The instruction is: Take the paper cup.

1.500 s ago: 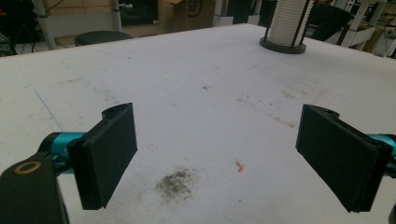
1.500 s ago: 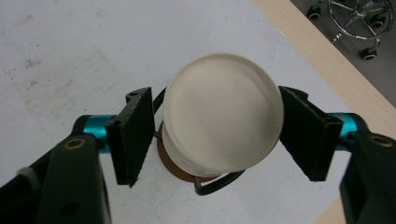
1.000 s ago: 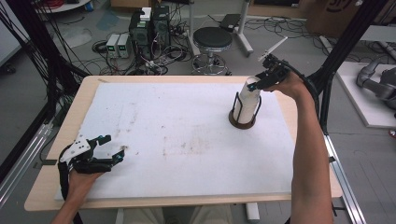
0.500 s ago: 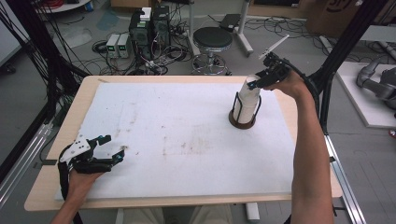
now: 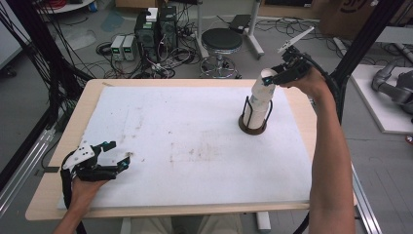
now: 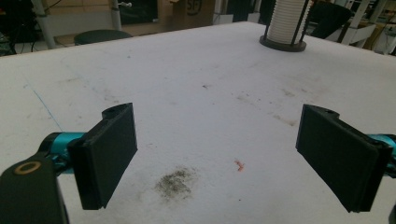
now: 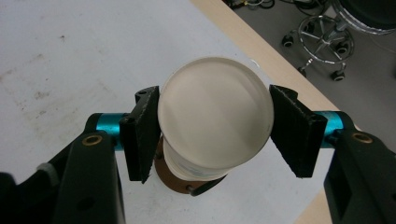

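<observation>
Right gripper (image 5: 271,79) clamping its two pads on the top cup (image 7: 215,125) of the white cup stack (image 5: 258,102), stack sitting in a dark wire holder (image 5: 253,127) near the table's (image 5: 292,204) far right edge, left gripper (image 5: 113,155) resting wide apart and empty by the near left corner.

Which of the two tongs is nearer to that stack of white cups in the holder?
Right. The right tongs are shut on the top white cup; the left tongs rest open, far across the table.
</observation>
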Action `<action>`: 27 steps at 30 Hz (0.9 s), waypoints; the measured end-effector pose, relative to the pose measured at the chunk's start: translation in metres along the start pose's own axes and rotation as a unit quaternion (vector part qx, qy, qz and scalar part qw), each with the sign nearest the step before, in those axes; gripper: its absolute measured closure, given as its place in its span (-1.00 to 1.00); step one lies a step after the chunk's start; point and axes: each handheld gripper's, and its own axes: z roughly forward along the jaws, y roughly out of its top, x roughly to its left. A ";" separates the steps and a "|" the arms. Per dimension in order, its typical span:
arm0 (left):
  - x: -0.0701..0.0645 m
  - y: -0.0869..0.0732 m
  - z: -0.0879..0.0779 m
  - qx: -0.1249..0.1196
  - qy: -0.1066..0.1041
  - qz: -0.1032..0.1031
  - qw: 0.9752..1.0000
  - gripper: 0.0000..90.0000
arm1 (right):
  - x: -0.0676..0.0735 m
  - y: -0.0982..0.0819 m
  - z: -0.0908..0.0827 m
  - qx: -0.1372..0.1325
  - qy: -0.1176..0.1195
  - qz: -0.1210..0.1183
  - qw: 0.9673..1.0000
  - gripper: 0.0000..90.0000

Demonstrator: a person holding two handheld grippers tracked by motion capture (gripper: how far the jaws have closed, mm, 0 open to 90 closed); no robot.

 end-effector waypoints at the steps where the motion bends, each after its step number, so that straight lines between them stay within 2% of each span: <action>1: 0.000 0.000 0.000 0.000 0.000 0.000 1.000 -0.72 | 0.000 0.000 0.000 0.000 0.000 0.000 1.000 -0.15; 16: 0.000 0.000 0.001 0.002 0.000 0.000 1.000 -0.72 | 0.002 0.012 -0.026 -0.021 -0.019 -0.010 1.000 -0.15; 27: 0.000 0.000 0.001 0.003 0.000 0.001 1.000 -0.72 | 0.004 0.012 -0.034 -0.040 -0.020 -0.013 0.999 -0.15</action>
